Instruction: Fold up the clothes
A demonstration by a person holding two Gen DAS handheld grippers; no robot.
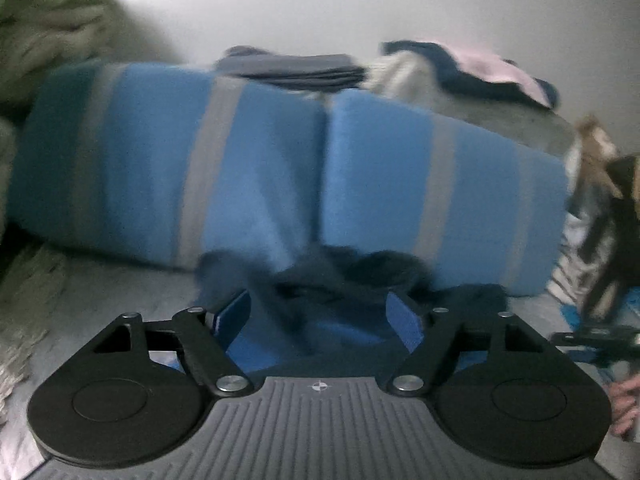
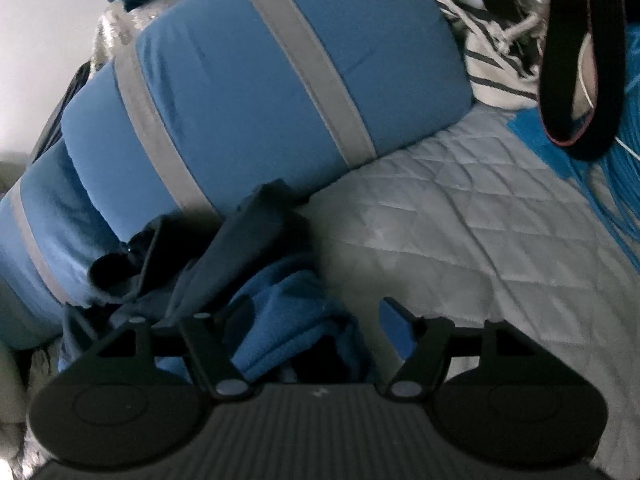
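A crumpled garment (image 1: 320,280) of blue fleece with dark navy parts lies on the bed against two blue pillows. In the blurred left wrist view my left gripper (image 1: 320,314) hangs just over it, its blue pads wide apart and pressing on nothing, so it is open. In the right wrist view the same garment (image 2: 272,300) bunches at the left side of my right gripper (image 2: 316,320). The cloth covers the left finger, while the right pad (image 2: 394,322) stands free above the quilt. That gripper is open too.
Blue pillows with grey stripes (image 1: 240,160) (image 2: 260,80) lie behind the garment on a grey quilted cover (image 2: 460,220). A folded dark stack (image 1: 292,68) and a pink and navy pile (image 1: 472,68) sit at the wall. A black strap (image 2: 580,80) hangs at right. A hand (image 1: 624,408) shows at the edge.
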